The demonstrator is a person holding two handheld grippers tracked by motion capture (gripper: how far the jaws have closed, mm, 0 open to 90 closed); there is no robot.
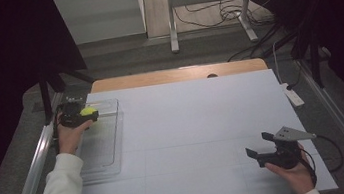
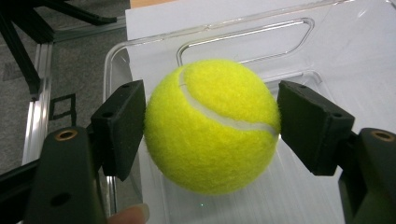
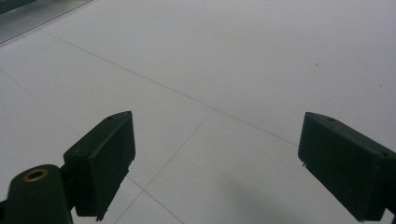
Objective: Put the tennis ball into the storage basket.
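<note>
High view: the left gripper (image 1: pixel 81 114) sits at the far left of the white table (image 1: pixel 198 118), over the far end of a clear, shallow plastic tray (image 1: pixel 111 150) that lies along the table's left edge. Between its jaws is a fuzzy yellow-green tennis ball (image 1: pixel 87 111), held above the tray near its far rim. The person's left hand (image 1: pixel 70 135), in a white sleeve (image 1: pixel 64 192), reaches up from the near left edge to hold it.

Left gripper view shows the grip closely: the two black pads (image 2: pixel 122 126) press on opposite sides of the tennis ball (image 2: pixel 212 126), its white seam curving across the front, and the transparent tray (image 2: pixel 327 51) lies below and behind it. A fingertip shows at the bottom edge.

At the near right of the table, the right gripper (image 1: pixel 258 146) is held in the person's right hand (image 1: pixel 293 169), well apart from the ball and tray. Right gripper view shows its jaws spread wide over bare white tabletop (image 3: pixel 243 70), with nothing between them.
</note>
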